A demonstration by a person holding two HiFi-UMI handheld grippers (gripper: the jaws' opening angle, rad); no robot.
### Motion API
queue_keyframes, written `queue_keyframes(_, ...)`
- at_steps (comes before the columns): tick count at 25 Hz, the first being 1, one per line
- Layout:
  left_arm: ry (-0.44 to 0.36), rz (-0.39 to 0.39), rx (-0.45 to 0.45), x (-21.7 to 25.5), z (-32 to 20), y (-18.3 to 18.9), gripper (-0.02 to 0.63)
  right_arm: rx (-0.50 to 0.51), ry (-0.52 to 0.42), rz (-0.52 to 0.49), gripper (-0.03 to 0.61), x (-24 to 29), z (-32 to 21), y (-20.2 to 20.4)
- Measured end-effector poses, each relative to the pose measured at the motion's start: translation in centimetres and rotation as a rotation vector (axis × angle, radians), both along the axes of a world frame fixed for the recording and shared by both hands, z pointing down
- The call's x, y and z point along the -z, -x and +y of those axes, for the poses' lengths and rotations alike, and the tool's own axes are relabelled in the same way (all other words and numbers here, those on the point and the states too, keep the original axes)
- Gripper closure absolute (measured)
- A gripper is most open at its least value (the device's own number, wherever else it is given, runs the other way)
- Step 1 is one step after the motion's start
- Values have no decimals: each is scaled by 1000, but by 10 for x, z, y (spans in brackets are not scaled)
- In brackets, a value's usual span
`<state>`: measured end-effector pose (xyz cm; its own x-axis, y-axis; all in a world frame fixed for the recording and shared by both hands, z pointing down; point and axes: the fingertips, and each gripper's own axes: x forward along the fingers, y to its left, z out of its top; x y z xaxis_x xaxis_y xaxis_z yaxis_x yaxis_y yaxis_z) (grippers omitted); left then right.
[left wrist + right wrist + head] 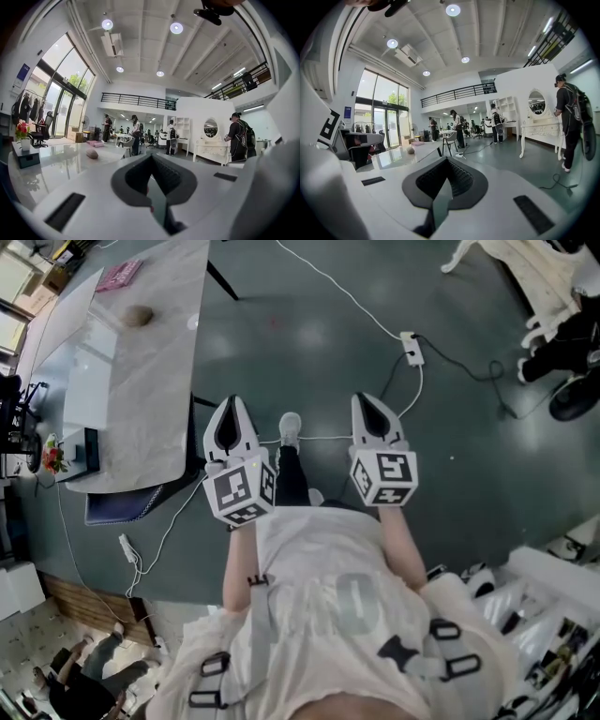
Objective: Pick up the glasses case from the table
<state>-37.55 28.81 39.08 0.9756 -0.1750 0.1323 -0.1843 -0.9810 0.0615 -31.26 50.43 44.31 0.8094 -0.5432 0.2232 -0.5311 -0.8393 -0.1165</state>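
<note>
table is the big pale slab off the person's left side, running away toward the top of the head view. the person stands on the floor beside its near end, not at it. left gripper: jaws together, nothing between them. right gripper: jaws also look closed, empty. both point roughly level and forward, past the table's edge and not at it. glasses case: taking the small brown oval on the far part of the table to be it, lying just short of a pink flat item. it sits up and left of both grippers in the head view, well apart from them. the left gripper view has it left of the jaw line, and so does the right gripper view. key relation: the case is forward and left, and the left gripper is the nearer one. long axis seems to run across the table's width, but it's too small to be sure. judgement: approach not begun. move along the table, swing left, open the jaws across the case's short side.
</note>
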Motion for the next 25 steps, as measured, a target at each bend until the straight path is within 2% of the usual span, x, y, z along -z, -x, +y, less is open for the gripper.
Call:
queue_keyframes(6, -10, 12, -5, -20, -16, -35, 611, -10, -5, -24, 578, -28, -11, -32)
queue_keyframes(14, -40, 52, 18, -41, -52, -107, 610, 17, 9, -49, 578, -62, -51, -106)
queue_keyframes(25, -62, 14, 38, -26, -127, -257, 610, 25, 57, -93, 578, -49, -120, -252)
